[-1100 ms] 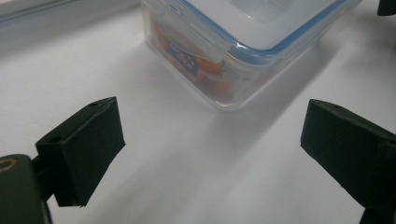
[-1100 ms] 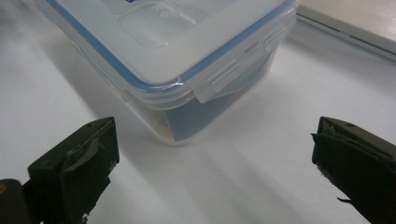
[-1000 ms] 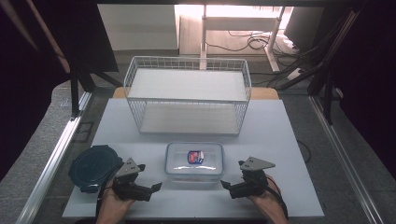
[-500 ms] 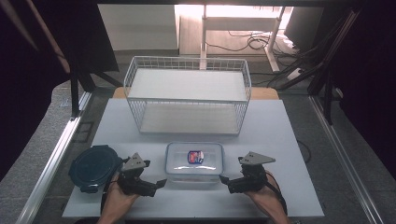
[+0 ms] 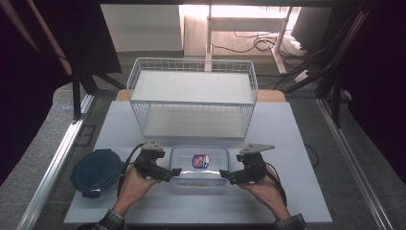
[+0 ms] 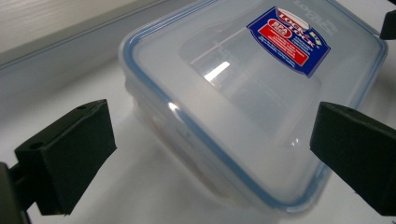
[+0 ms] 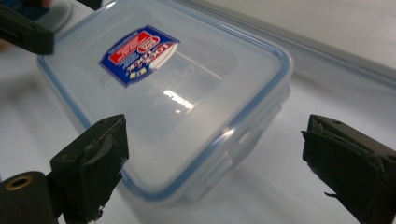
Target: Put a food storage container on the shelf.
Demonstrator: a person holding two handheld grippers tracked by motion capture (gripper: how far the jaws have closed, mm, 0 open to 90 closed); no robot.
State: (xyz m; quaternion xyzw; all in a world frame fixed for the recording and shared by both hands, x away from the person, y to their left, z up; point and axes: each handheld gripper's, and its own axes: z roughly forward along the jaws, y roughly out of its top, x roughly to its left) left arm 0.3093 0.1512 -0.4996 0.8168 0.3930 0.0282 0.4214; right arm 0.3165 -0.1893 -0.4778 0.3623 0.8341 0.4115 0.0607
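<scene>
Grey floor (image 5: 43,158) (cables (image 5: 249,45) beyond).

A clear plastic box (image 5: 199,164) with a blue-edged lid and a red-blue sticker lies flat, closed, near the front edge of the tabletop, at its middle.

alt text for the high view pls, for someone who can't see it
A person's hands bring the left gripper and right gripper, jaws open, to either end of a clear lidded food container on a white table. A white wire basket stands behind it, and a dark round lid lies at the left.
</scene>
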